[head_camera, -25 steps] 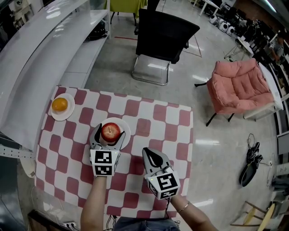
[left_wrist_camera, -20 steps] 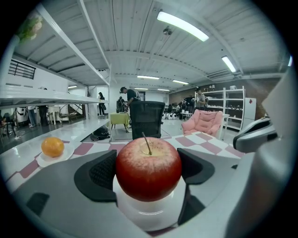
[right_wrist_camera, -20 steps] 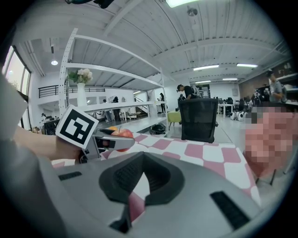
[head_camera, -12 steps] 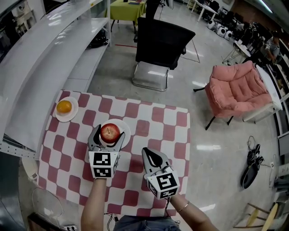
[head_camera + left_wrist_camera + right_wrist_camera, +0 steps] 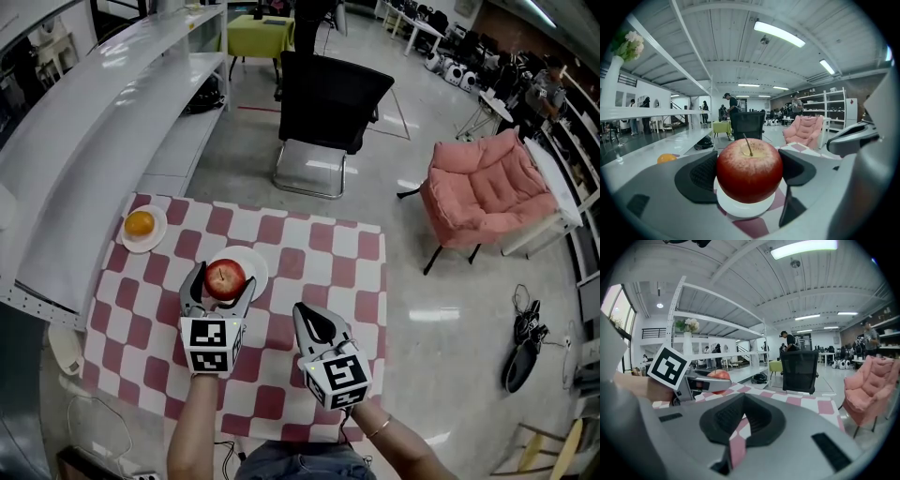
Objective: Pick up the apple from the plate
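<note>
Over the plate (image 5: 255, 262), the left tongs (image 5: 224, 283) clamp the apple (image 5: 225, 277), now apparently lifting off it; the right tongs (image 5: 313, 321) wait nearby, closed and empty.

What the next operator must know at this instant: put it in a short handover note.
Left gripper: jaws closed on the apple, one pad on each side.
Right gripper: jaws together, empty, over the checked table to the right of the plate.
The apple is directly above the plate; I cannot tell whether it has left the plate.
Done: grasp. Left: lift the apple clear of the plate.
</note>
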